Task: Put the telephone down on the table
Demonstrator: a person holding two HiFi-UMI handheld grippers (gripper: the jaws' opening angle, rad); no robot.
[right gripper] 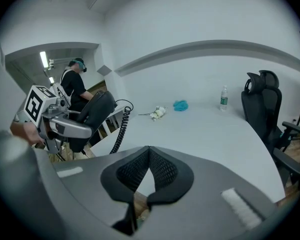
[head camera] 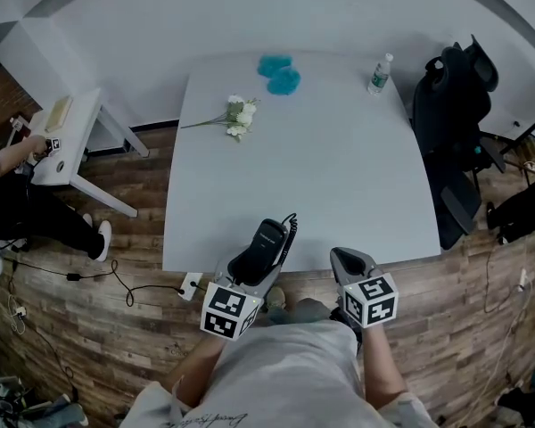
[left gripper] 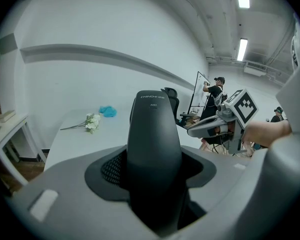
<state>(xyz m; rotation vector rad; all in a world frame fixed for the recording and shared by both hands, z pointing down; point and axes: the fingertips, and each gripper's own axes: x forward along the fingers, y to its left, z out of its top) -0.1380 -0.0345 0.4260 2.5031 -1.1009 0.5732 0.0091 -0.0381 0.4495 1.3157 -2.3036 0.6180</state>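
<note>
Left gripper (head camera: 269,243) is clamped on the telephone (left gripper: 154,149): the black handset stands up between its 2 jaws, pads pressed against both sides, top end pointing out over the table (head camera: 339,168). From the head view, the telephone sits right at the near edge of the white tabletop, carried in the gripper and not resting on the surface. Over in the right gripper view you can see its coiled black cord (right gripper: 117,126) dangling down from the handset beside the table's edge.

Right gripper (right gripper: 148,171) is just beside the left one at that same near edge, jaws closed together, pad tips touching, nothing between them.

Out on the table, well apart from the action: a small bunch of white flowers (head camera: 239,116) lying flat toward the far left, a blue crumpled lump (head camera: 279,74) at the far edge, and 1 clear bottle (head camera: 380,74) standing upright near the far right corner. A black office chair (head camera: 455,114) is parked against the table's right side. Off to the left, a small white side table (head camera: 71,136) on the wood floor.
</note>
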